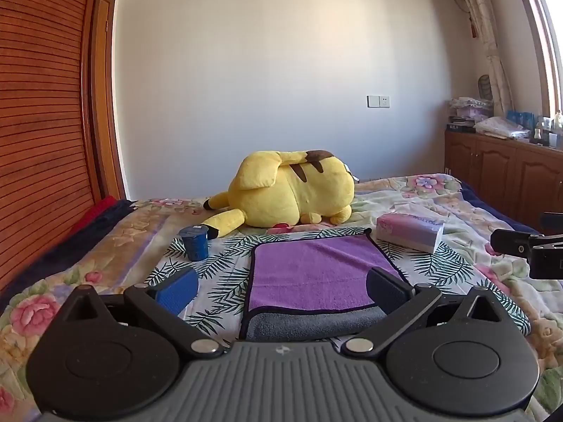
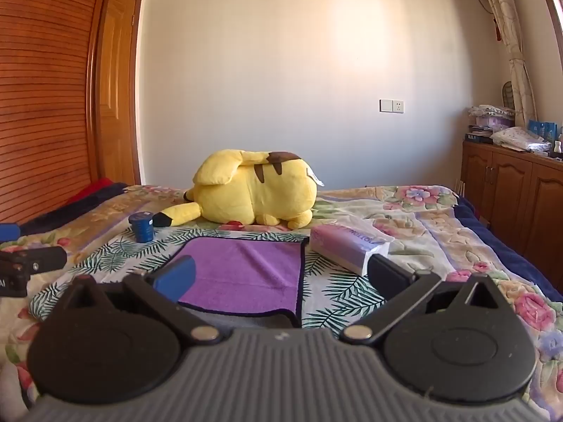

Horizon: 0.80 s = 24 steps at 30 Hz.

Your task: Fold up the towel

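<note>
While both tools hang low over the near edge of the bed, the left gripper [image 1: 281, 290] has its jaws spread wide with nothing between them; its blue-padded finger [image 1: 176, 290] stands over the leaf-print cloth [image 1: 218, 263] to the left of the towel, and the dark one over the towel's right part. The right gripper [image 2: 281, 276] is likewise wide open and empty, one finger over the towel's left side and the other in front of the tissue pack. Each tool shows at the edge of the other's view, the two side by side and apart.

The purple towel [image 1: 316, 270] lies flat on the leaf-print cloth, black-edged, folded over once so that the grey underside [image 1: 316, 323] shows as a strip along the near edge. Whether either gripper touches it cannot be told.

Just beyond the towel's far right corner lies a pink-and-lilac tissue pack [image 1: 408, 230], close to the hem. Off the far left corner stands a small dark blue cylindrical container [image 1: 193, 242], upright, apart from the towel. Behind both, a yellow plush toy [image 1: 292, 193] lies on its side on the floral bedspread [image 1: 457, 204], its black-tipped ear near the container.

Further out: a slatted wooden wardrobe [image 1: 42, 123] at left, a plain white wall [image 1: 281, 70] behind, and a wooden cabinet [image 1: 499, 165] with piled items at right.
</note>
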Each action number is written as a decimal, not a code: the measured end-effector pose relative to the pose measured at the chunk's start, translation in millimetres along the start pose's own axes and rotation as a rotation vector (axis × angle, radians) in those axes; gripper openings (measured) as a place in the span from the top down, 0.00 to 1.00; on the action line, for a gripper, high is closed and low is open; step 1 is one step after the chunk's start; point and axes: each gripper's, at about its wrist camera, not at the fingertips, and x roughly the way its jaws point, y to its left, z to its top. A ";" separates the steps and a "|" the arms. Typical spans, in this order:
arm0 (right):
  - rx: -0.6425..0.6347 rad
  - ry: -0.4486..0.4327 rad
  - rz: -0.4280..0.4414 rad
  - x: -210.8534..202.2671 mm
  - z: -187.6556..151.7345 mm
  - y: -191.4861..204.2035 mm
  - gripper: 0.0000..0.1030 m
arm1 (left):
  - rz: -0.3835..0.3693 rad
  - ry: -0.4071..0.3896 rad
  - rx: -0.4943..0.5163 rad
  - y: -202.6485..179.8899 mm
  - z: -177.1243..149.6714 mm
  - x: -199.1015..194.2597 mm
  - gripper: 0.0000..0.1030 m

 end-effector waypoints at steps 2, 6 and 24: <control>-0.002 0.002 -0.001 0.0 0.1 0.1 0.00 | 0.001 0.000 0.002 0.9 0.0 0.5 0.16; -0.003 0.001 -0.002 0.1 0.0 0.1 0.00 | 0.002 -0.001 0.000 -0.3 1.0 0.1 0.16; -0.002 0.001 -0.001 0.7 -1.3 -0.7 0.00 | 0.004 -0.008 0.008 -1.2 -0.2 -0.7 0.16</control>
